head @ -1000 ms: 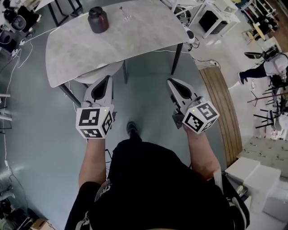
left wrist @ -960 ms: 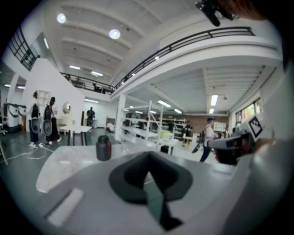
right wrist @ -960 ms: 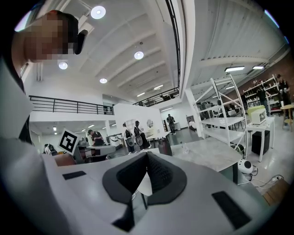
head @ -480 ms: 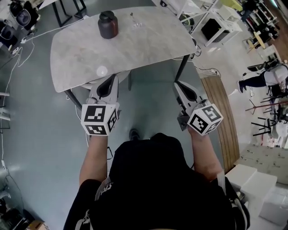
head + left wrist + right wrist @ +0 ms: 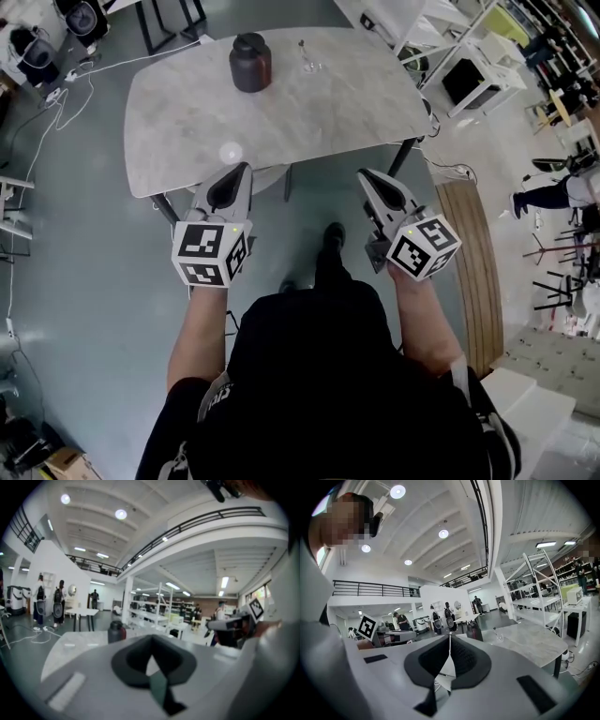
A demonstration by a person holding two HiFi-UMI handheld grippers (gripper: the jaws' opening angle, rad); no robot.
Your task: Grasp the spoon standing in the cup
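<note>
What changed: the table (image 5: 328,112) sits lower and bigger in the head view than a second ago, and the stuff on it has slid down from the top edge. A shoe (image 5: 331,234) shows mid-step at frame centre, so the person is walking up to it.

Meaning for the task: still just the approach, I'd say. Nothing has been reached for yet.

Left gripper (image 5: 242,173): jaws fully together, nothing in them. Its nose is at the table's near edge, left of centre in the picture.

Right gripper (image 5: 367,178): jaws also pressed together and empty. It's right of centre, nose just below the table edge in the picture.

Cup (image 5: 309,65): small clear glass at the far side of the table, top centre of the frame, with a dark jar (image 5: 250,62) just to its left.

Spoon (image 5: 303,47): a thin stem poking up out of the cup, too small to say more.

Spoon vs claws: well apart from both, up-frame across the whole tabletop. It's above and left of the right nose, above and right of the left one.

Next, my guess: whichever claw goes in has to open up first.
</note>
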